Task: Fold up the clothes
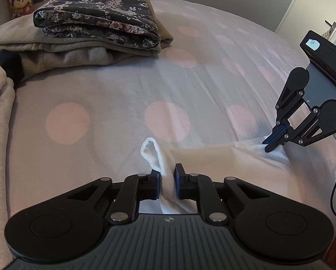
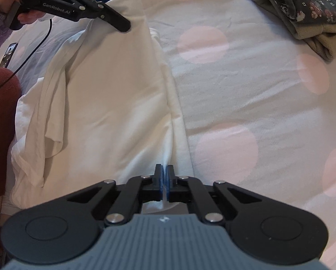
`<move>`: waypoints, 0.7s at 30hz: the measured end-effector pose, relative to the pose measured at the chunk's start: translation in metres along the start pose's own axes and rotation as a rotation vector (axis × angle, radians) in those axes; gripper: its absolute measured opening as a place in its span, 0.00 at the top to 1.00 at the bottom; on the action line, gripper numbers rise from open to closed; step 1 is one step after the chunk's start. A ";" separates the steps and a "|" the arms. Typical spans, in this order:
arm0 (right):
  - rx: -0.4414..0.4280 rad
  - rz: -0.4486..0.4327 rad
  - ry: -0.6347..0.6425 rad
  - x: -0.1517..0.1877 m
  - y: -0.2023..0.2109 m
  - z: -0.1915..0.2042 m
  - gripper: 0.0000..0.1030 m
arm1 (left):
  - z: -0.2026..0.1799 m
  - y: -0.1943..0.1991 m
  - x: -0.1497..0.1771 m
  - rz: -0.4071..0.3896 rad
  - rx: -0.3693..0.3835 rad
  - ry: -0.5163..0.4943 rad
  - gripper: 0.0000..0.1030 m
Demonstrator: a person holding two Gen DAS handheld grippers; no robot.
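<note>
both grippers pinching the white garment on the bed

the left gripper [image 1: 168, 175] nips a bunched corner of the white garment [image 2: 105, 103], the right gripper [image 2: 164, 175] clamps its long folded edge; it lies flat on the pink-spotted sheet [image 1: 168, 85], well apart from the folded floral cloth [image 1: 100, 13] stacked on beige fleece [image 1: 62, 51]

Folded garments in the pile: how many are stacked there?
2: a dark floral fabric piece on top, a beige fleece garment beneath it; more may be hidden underneath.
</note>
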State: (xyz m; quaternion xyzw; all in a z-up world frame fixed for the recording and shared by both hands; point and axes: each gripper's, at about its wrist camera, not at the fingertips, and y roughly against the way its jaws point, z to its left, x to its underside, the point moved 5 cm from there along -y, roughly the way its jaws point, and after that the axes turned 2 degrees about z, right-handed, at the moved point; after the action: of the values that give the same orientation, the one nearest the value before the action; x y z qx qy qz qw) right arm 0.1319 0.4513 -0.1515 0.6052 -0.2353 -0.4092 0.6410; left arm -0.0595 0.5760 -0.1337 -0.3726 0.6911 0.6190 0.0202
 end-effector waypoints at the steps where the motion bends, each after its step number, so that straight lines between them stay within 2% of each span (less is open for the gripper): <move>1: 0.002 -0.004 -0.002 0.002 0.003 0.001 0.98 | 0.000 0.001 0.000 -0.004 0.006 0.008 0.94; 5: -0.013 -0.011 -0.029 0.013 0.023 0.000 0.98 | -0.001 0.006 -0.003 -0.027 0.053 0.036 0.95; 9: -0.028 0.008 -0.069 0.031 0.045 -0.006 0.98 | -0.009 0.008 -0.013 -0.055 0.142 0.049 0.95; 11: -0.031 0.012 -0.093 0.038 0.048 -0.009 0.98 | -0.013 0.000 -0.018 -0.039 0.168 0.052 0.95; 18: -0.018 0.023 -0.153 0.044 0.018 -0.021 0.98 | 0.009 -0.060 -0.011 0.114 0.202 0.184 0.96; 21: -0.024 0.033 -0.178 0.044 0.008 -0.027 0.98 | 0.014 -0.065 -0.007 0.119 0.221 0.214 0.96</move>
State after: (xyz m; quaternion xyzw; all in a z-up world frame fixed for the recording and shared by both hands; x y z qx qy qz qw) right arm 0.1801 0.4310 -0.1569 0.5549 -0.2965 -0.4535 0.6313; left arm -0.0256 0.5941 -0.1881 -0.3902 0.7739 0.4963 -0.0495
